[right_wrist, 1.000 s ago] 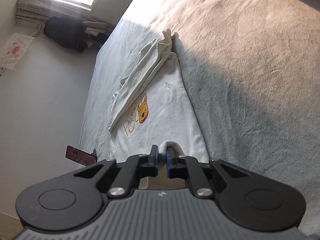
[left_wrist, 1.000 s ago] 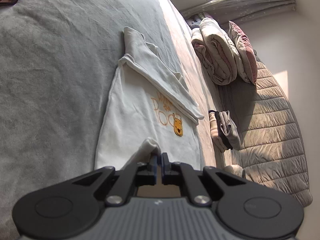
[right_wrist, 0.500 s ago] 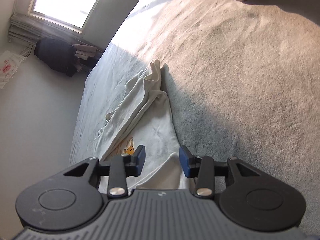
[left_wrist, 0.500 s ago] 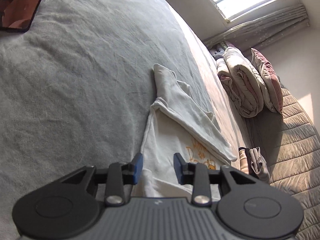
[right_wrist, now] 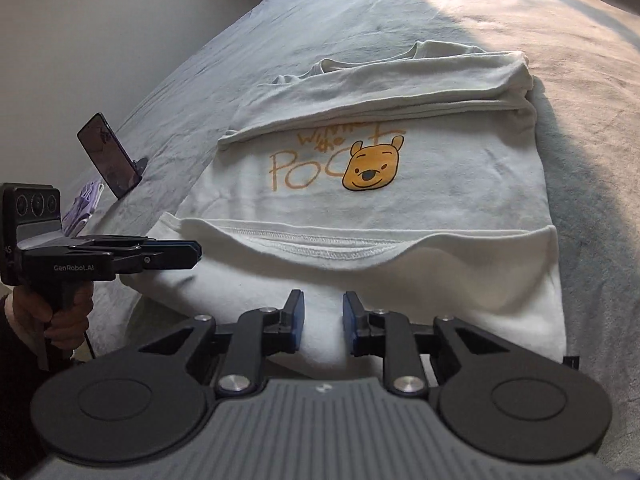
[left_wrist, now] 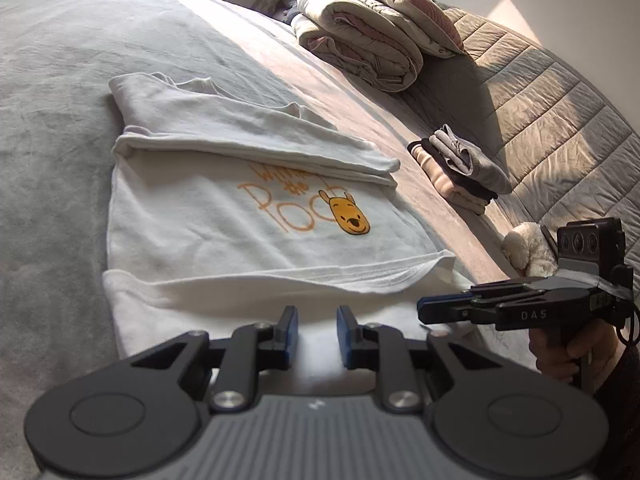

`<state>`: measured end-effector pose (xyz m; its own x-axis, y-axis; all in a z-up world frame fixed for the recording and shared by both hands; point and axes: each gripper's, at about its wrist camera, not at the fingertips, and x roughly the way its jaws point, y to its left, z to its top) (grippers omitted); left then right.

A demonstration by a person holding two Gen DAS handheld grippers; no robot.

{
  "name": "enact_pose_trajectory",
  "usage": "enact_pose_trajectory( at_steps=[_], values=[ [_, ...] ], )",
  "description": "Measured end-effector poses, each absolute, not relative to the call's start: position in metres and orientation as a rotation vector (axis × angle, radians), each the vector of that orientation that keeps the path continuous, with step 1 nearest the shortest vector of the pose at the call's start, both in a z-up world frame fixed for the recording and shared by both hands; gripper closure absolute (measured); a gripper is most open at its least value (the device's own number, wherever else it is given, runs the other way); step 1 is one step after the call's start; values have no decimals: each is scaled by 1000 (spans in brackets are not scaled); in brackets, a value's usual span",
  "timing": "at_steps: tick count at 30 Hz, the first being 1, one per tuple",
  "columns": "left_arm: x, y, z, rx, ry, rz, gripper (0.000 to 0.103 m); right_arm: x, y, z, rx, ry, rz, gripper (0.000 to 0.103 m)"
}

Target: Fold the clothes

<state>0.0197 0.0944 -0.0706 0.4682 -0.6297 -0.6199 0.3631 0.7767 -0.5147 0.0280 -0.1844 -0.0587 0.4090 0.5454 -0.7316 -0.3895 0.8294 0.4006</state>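
Observation:
A white shirt with an orange bear print (left_wrist: 224, 216) lies flat on the grey bed, sleeves folded across its far part and its hem folded over the near part. It also shows in the right wrist view (right_wrist: 400, 184). My left gripper (left_wrist: 313, 334) is open and empty just above the shirt's near edge. My right gripper (right_wrist: 323, 322) is open and empty over the same near edge. Each gripper shows from the side in the other's view: the right one (left_wrist: 440, 312), the left one (right_wrist: 176, 258).
A pile of folded clothes (left_wrist: 460, 168) sits right of the shirt, with a rolled quilt and pillow (left_wrist: 368, 44) further back and a white plush toy (left_wrist: 528, 248) near the quilted headboard. A phone on a stand (right_wrist: 110, 156) stands left of the shirt.
Both grippers were shut on the shirt's hem a second ago; they opened, let go and pulled back. The hem now lies folded over the shirt's lower part.

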Motion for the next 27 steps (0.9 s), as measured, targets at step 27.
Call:
enact_pose_trajectory(
  at_steps=[27],
  values=[
    [27, 153, -52, -416, 759, -319, 76, 42, -267, -36, 258, 705, 285, 61]
  ],
)
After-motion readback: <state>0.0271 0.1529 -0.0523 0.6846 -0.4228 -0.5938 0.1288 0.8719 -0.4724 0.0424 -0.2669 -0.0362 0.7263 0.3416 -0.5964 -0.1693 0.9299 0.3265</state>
